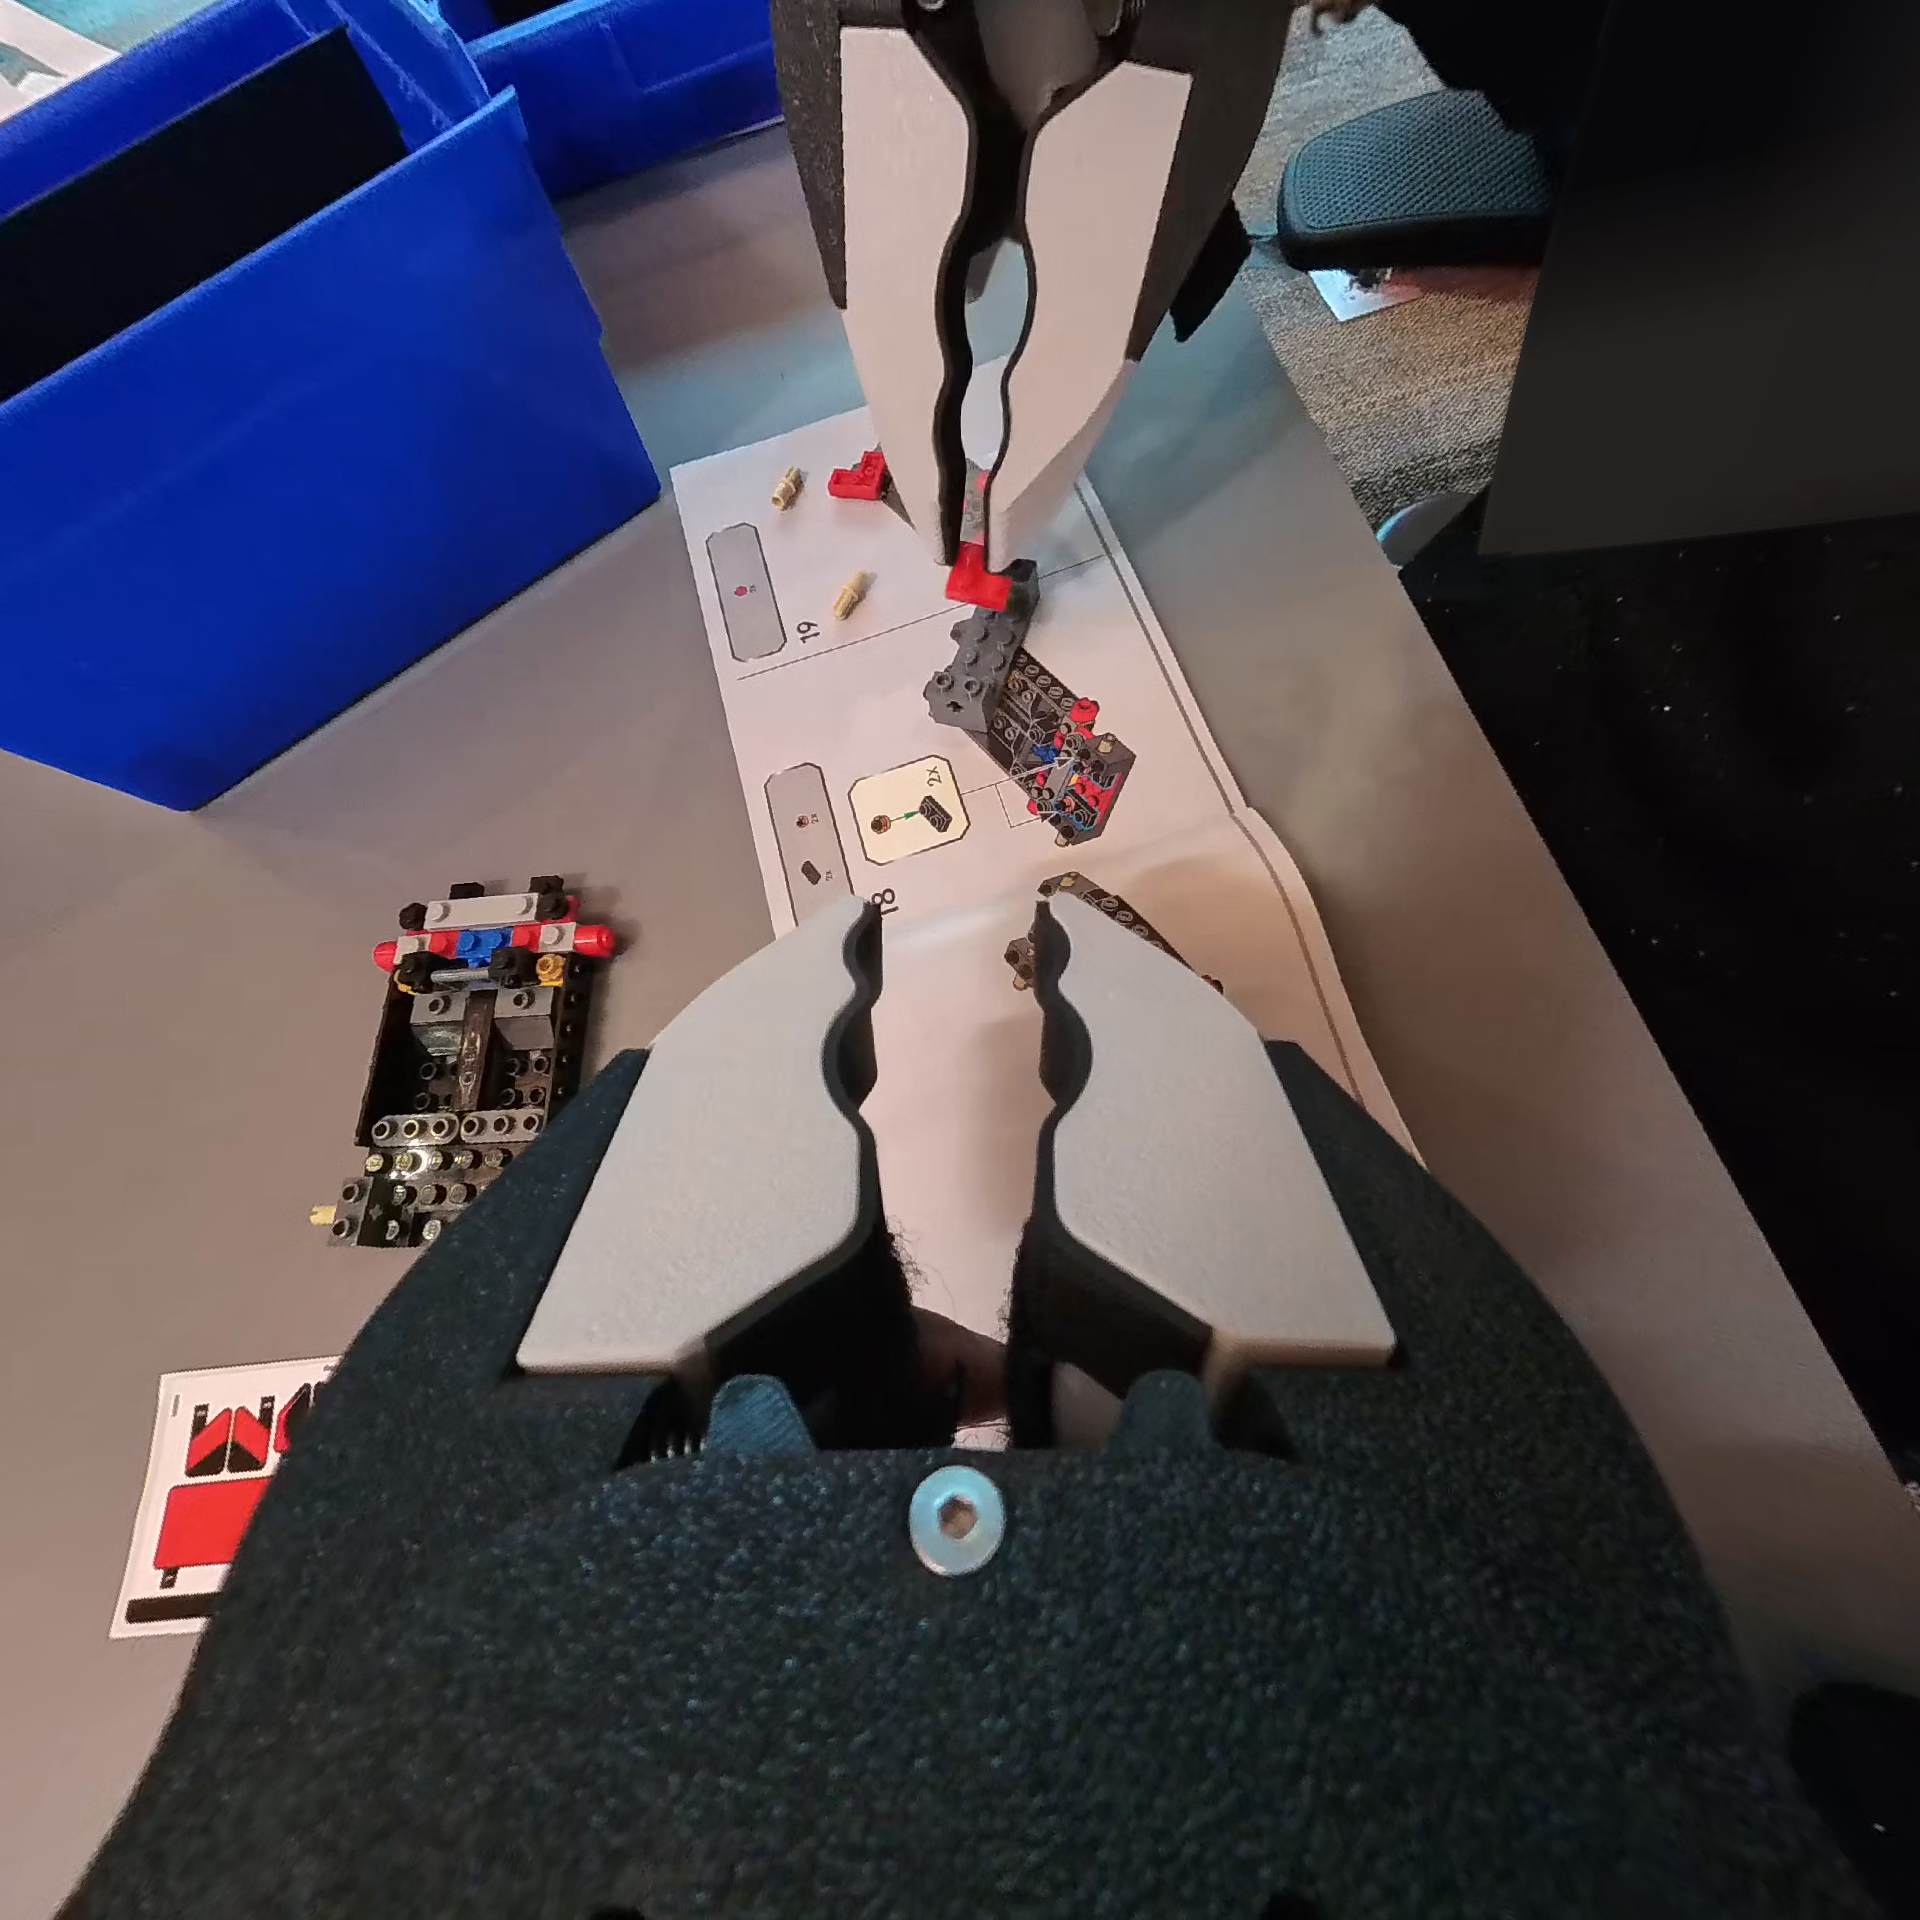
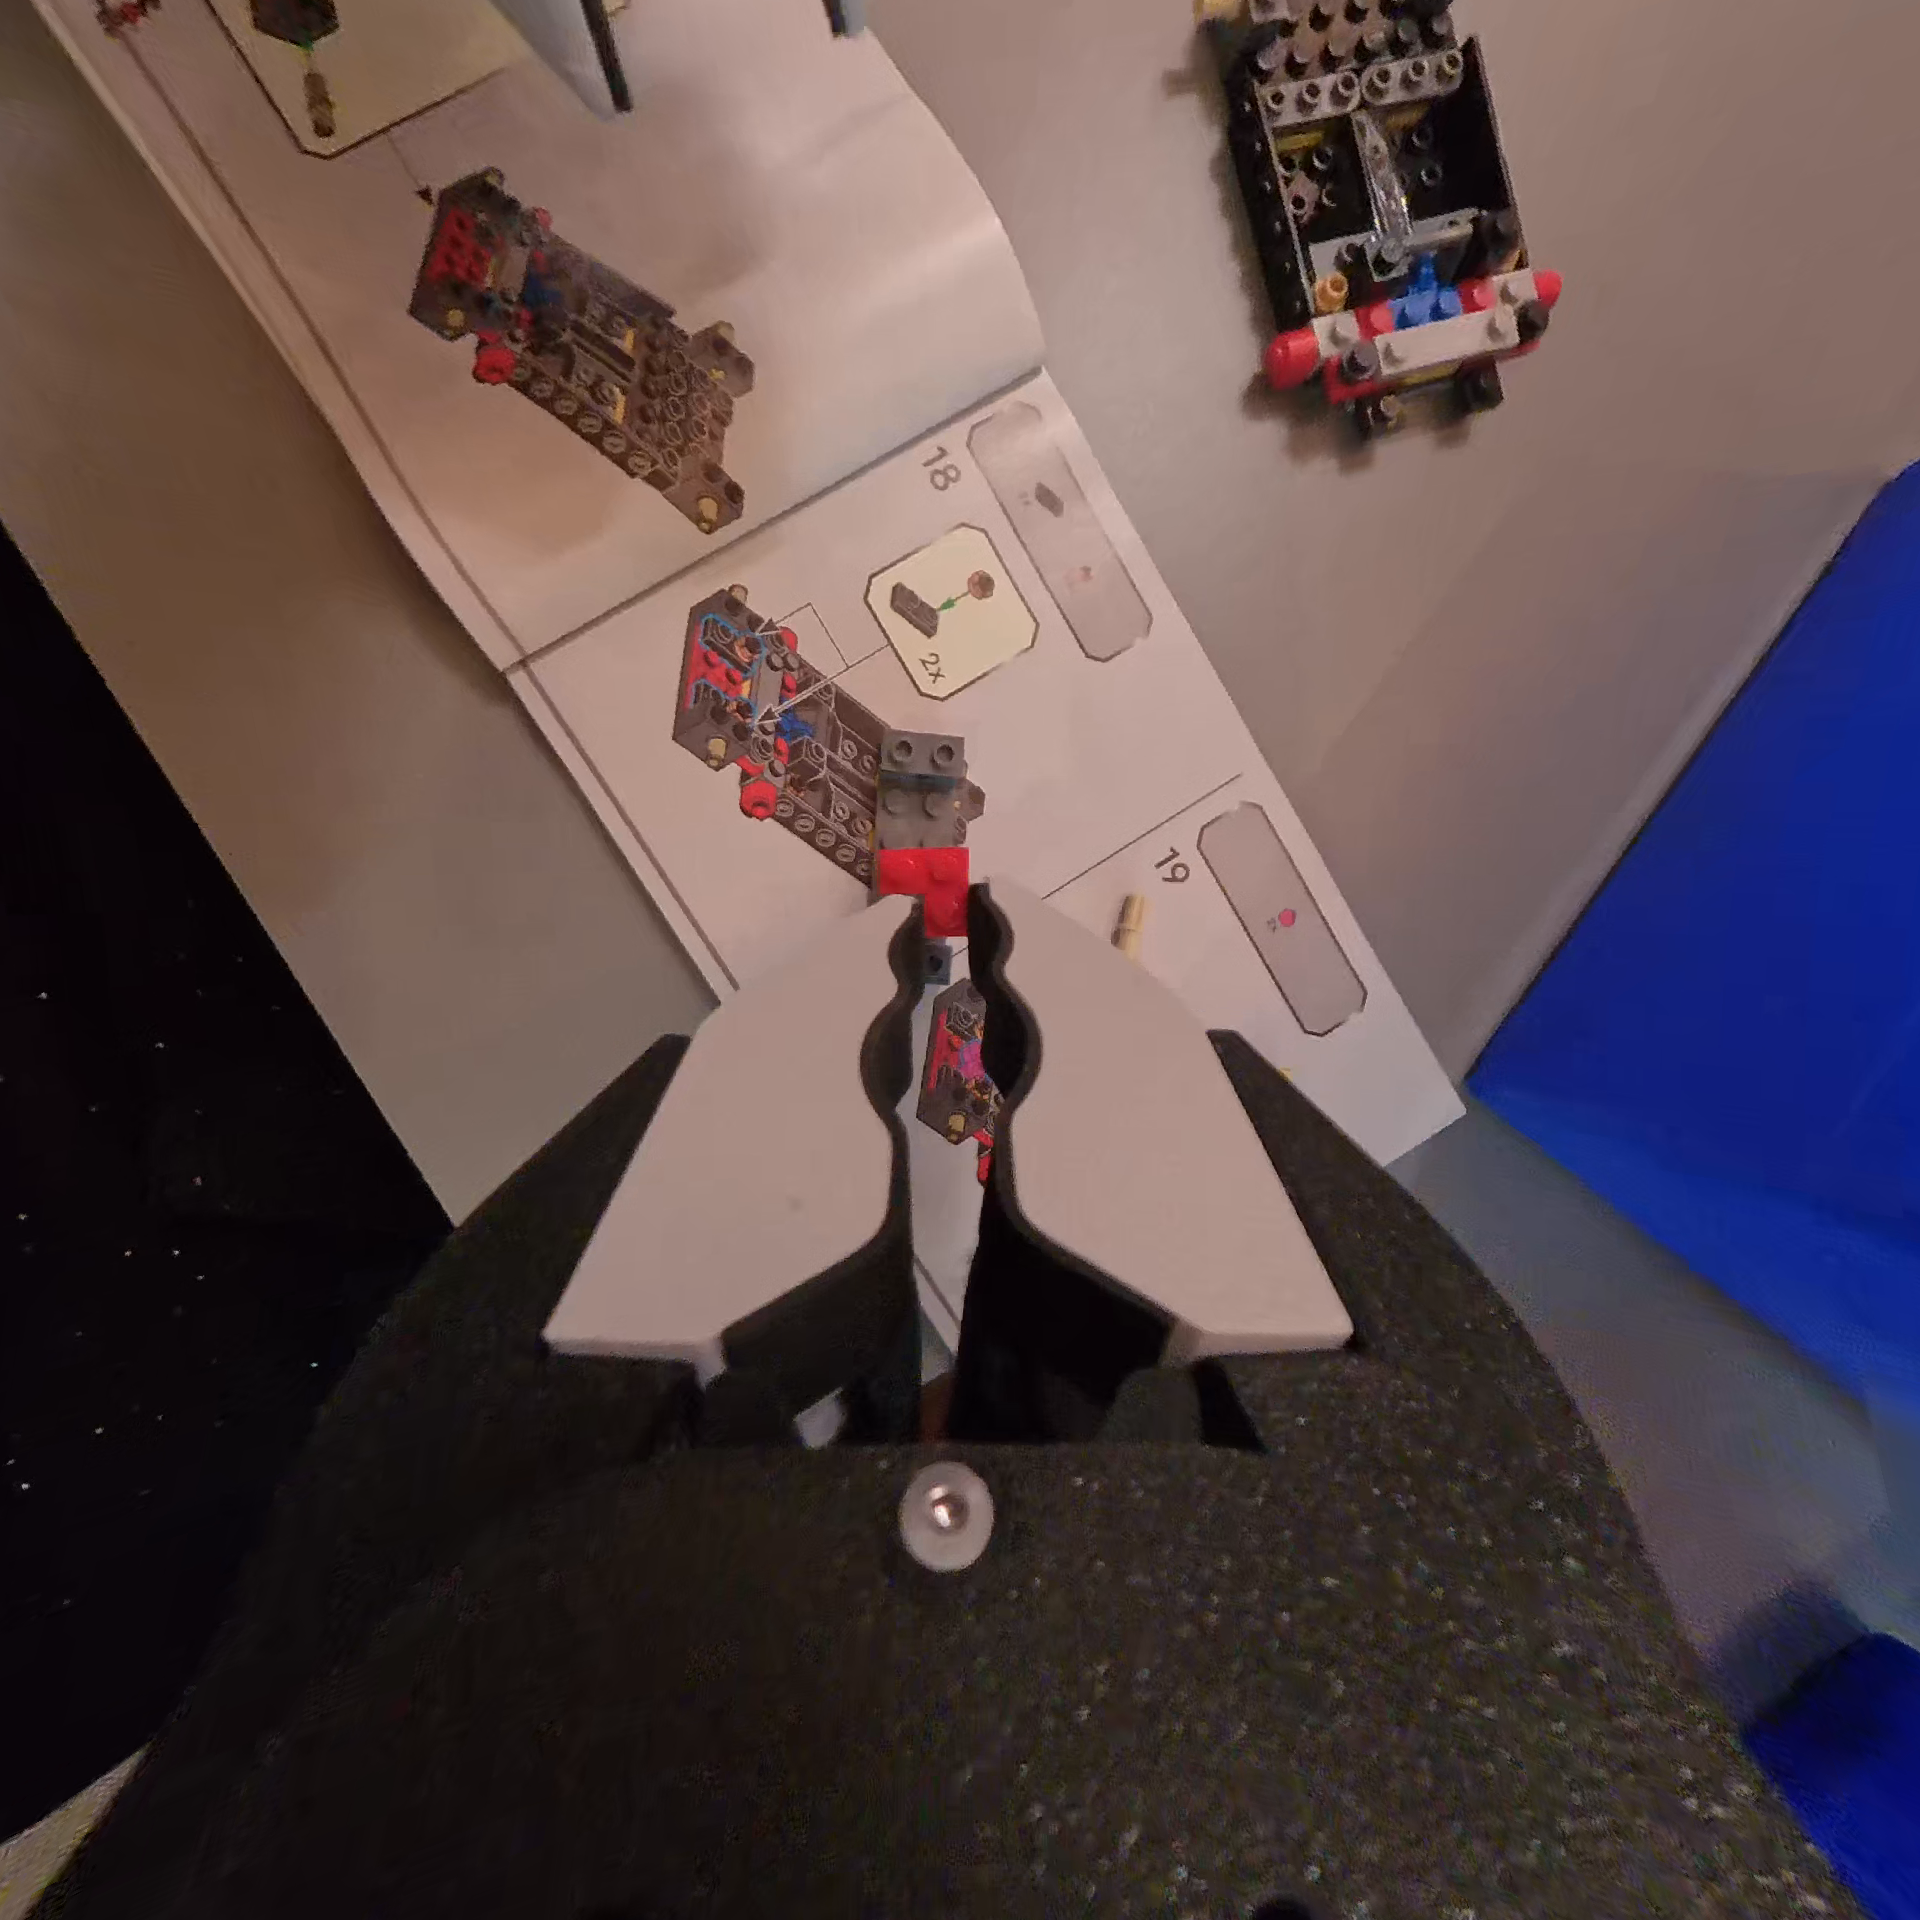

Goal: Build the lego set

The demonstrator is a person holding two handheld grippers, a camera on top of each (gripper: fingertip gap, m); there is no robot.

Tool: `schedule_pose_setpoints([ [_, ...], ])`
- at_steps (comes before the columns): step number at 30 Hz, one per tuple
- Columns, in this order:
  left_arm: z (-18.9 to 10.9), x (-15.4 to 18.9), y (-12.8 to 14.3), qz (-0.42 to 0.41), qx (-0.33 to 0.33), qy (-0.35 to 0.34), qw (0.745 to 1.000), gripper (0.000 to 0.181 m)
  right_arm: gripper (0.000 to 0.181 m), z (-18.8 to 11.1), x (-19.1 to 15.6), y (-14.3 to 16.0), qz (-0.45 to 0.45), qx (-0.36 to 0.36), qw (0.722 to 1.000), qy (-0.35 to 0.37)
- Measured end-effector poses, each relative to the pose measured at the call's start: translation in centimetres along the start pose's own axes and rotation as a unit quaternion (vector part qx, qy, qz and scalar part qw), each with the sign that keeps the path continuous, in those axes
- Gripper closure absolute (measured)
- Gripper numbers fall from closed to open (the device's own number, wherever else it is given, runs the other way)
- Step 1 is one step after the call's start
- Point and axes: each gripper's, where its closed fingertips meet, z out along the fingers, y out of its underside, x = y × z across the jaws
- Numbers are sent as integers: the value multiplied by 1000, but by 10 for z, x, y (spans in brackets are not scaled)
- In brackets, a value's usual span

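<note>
While the right gripper point(image 2: 945, 899) pinches a glossy red corner plate point(image 2: 928, 878) at its tips, the studded grey brick stack point(image 2: 921, 795) lies touching it just beyond, long axis in line with the fingers, on the booklet point(image 2: 1091, 727) near the worktop's edge. Left gripper point(image 1: 956, 930): spread, empty, farther off. Chassis point(image 1: 478, 1049) well apart.
</note>
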Motion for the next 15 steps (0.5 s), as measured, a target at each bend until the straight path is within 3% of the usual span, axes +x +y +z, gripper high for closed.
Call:
schedule_pose_setpoints([
  [8, -2, 0, 0, 6, -2, -5, 1000, 154, 173, 4, -2, -3, -18, -26, 999, -18],
  [12, -3, 0, -1, 6, 3, -6, 1000, 154, 174, 2, -6, -10, -117, -10, 991, -60],
  [15, -2, 3, -4, 6, 8, 3, 1000, 155, 173, 0, -2, -3, -236, -30, 967, -91],
])
